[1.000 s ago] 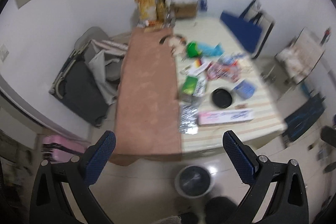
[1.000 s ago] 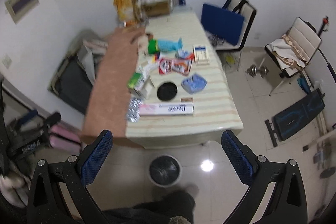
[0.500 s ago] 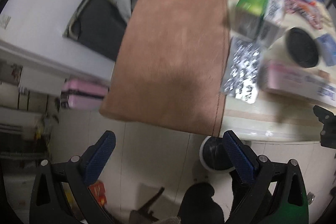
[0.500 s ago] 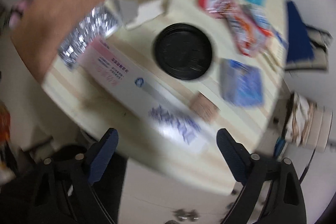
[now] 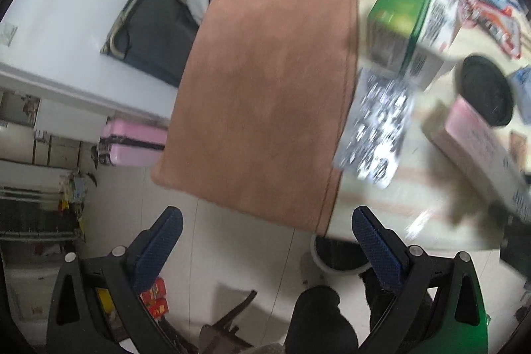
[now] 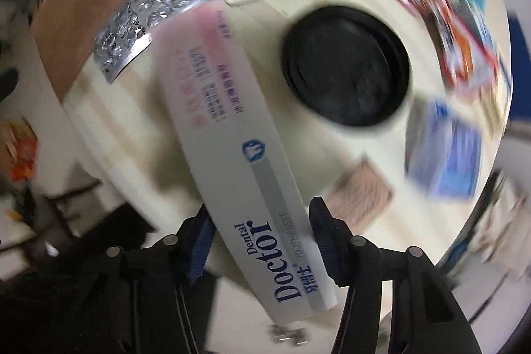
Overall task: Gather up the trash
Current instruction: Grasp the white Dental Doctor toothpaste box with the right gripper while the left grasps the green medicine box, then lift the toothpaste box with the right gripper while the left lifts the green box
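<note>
The right gripper (image 6: 262, 241) has swung down from its high view of the room to the near table edge and narrowed its jaws around the toothpaste box (image 6: 232, 135). The blue pads sit at the box's flanks near its printed end; whether they are pressing yet cannot be told through the blur. The box lies flat on the table (image 6: 132, 128), its near end jutting past the edge. That suggests the first piece of trash is about to be picked.

The left gripper (image 5: 265, 234) has also dropped closer. It hangs wide and empty over the floor just off the table's near corner.

Below it the bin (image 5: 335, 257) stands on the floor under the table edge. It has a dark liner, and nothing can be made out inside.

Farther on, the foil blister sheet (image 5: 375, 128) lies beside the brown cloth (image 5: 265, 72). Then come the black lid (image 6: 345, 65), a green carton (image 5: 398, 5) and bright wrappers (image 6: 441, 15), all uncollected.
</note>
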